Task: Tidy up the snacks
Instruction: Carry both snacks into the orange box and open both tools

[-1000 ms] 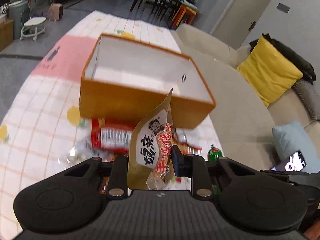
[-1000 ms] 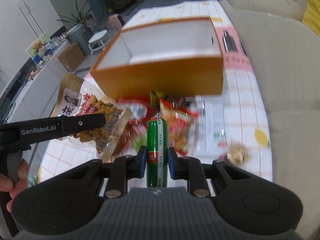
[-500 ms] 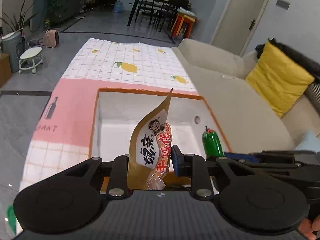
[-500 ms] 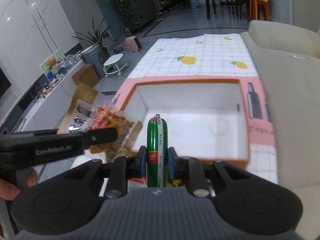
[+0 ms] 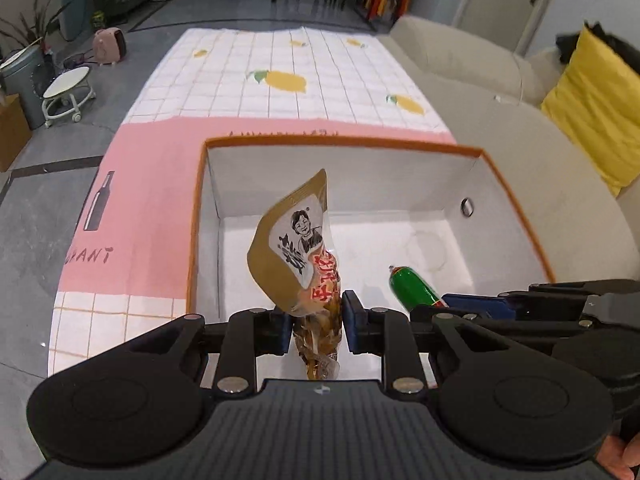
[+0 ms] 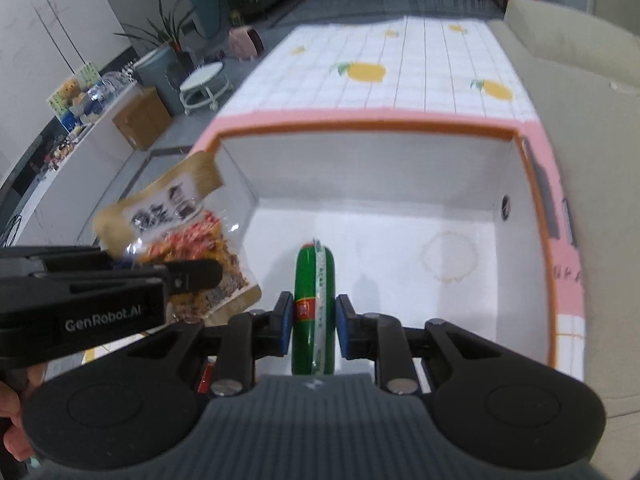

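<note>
i have both snacks over the orange-rimmed box [image 5: 516,196] now; the left tool [image 5: 314,322] is clamped on the brown snack pouch [image 5: 296,248], its pads pinching the clear lower end while the printed top stands up above them; the right tool [image 6: 310,320] is clamped round the middle of the green sausage stick [image 6: 315,280], which points away from me over the white floor of the box; to do this well i want each item lowered inside the walls before i let go, the pouch toward the left side, the stick toward the right, so they land apart; the box floor looks bare, so there is room; the near wall sits just under both tools, and the two tools are close beside each other, so i judge a straight descent safest; the table [image 5: 280,60] beyond the box is open.
</note>
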